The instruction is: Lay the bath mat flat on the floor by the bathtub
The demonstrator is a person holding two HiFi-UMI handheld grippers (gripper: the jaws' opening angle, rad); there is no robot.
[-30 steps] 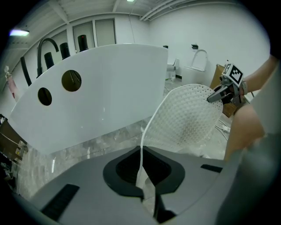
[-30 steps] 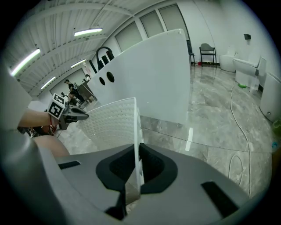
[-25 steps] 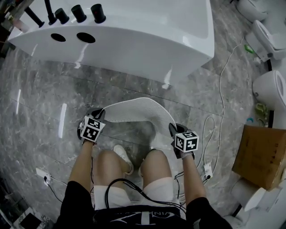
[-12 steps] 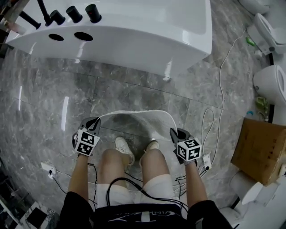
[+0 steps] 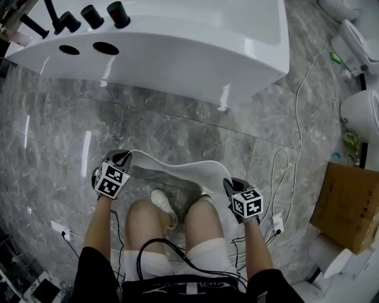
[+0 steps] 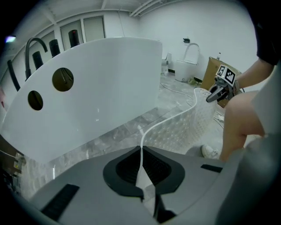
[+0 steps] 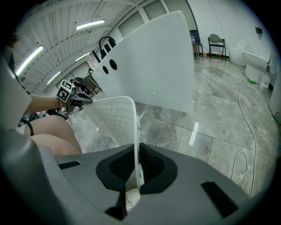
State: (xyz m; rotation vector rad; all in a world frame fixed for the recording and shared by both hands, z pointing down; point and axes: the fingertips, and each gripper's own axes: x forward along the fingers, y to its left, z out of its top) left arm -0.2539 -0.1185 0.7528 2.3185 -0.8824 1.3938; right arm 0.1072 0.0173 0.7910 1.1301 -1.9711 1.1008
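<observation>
The bath mat [image 5: 177, 173] is a translucent, bumpy sheet with a white rim. It hangs stretched between my two grippers, above the grey marble floor in front of the white bathtub [image 5: 177, 47]. My left gripper [image 5: 118, 161] is shut on the mat's left corner, and its rim runs out of the jaws [image 6: 141, 151] towards the right gripper. My right gripper [image 5: 232, 188] is shut on the right corner [image 7: 137, 162]. The mat [image 7: 113, 117] sags between them in front of the person's knees. Its lower edge is hidden behind the legs.
Black taps [image 5: 89, 16] stand on the tub's left end. Toilets [image 5: 361, 112] and a cardboard box [image 5: 346, 204] stand at the right. A white cable [image 5: 294, 148] runs over the floor to a plug strip [image 5: 275, 223]. The person's white shoes [image 5: 161, 204] are under the mat.
The mat's high arch has dropped and flattened into a low span between the grippers. The left gripper has moved a little out to the left. Both grips are unchanged.
</observation>
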